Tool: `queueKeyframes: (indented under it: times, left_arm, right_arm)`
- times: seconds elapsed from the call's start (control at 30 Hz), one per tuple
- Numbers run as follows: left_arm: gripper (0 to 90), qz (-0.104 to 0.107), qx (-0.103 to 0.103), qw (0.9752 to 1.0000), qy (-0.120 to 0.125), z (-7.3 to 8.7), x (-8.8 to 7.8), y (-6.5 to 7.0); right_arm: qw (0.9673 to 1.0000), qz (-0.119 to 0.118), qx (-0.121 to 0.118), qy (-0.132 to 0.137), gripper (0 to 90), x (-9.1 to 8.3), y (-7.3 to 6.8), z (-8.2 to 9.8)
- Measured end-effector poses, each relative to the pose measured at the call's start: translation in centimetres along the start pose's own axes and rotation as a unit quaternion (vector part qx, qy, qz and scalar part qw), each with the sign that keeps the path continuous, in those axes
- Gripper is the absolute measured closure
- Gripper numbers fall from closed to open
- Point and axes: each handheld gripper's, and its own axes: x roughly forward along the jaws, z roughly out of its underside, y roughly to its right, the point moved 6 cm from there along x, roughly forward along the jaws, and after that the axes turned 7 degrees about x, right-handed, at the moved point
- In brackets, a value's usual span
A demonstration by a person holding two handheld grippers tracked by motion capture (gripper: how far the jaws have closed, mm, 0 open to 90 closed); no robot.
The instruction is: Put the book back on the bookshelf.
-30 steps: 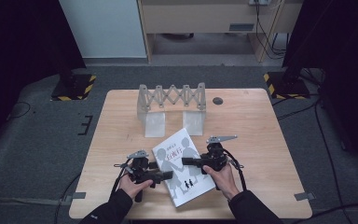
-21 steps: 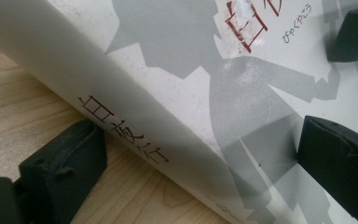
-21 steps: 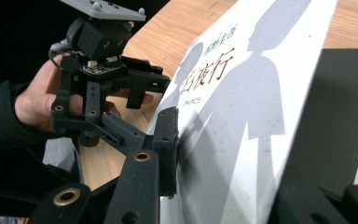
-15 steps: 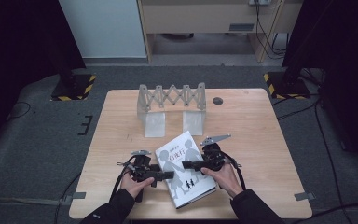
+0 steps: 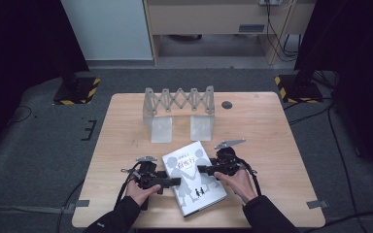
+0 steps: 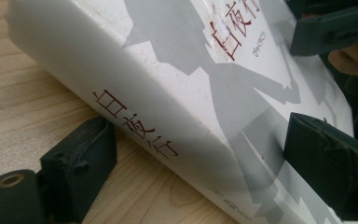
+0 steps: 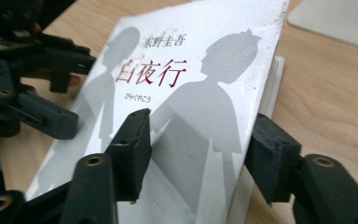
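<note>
White book (image 5: 193,177) lay flat on the worktop (image 5: 272,145) at lower centre of the high view, angled, below a grey accordion rack (image 5: 178,104). Left tongs (image 5: 172,181) met its left edge; in the left gripper view the jaws stood open astride the spine, not clamped. Right tongs (image 5: 205,169) reached the right edge, jaws spread wide either side of the page edge in the right gripper view.

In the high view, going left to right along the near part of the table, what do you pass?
Left gripper → white book → right gripper, whose body lies right of the book.
</note>
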Motion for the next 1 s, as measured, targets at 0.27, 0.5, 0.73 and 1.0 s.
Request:
queueKeyframes:
  times: [0.27,0.5,0.73,1.0]
  left_arm:
    - [11.8,-0.004,-0.004,1.0,0.0,-0.1,0.0,-0.1]
    - [12.1,-0.003,-0.006,1.0,0.004,-0.2,0.1,-0.1]
    - [12.3,-0.005,-0.007,1.0,0.003,-0.2,0.2,-0.1]
    - [14.0,-0.008,-0.014,0.9999,-0.001,-0.3,0.1,-0.2]
  right_arm:
    - [0.9992,0.031,-0.018,-0.015,36.7,0.6,0.7,0.5]
    - [0.9992,0.034,-0.005,-0.02,29.1,0.5,1.1,0.5]
    - [0.9979,-0.018,0.048,-0.039,24.9,1.2,1.1,1.3]
    - [0.9986,-0.023,0.039,-0.029,22.4,1.7,0.4,1.6]
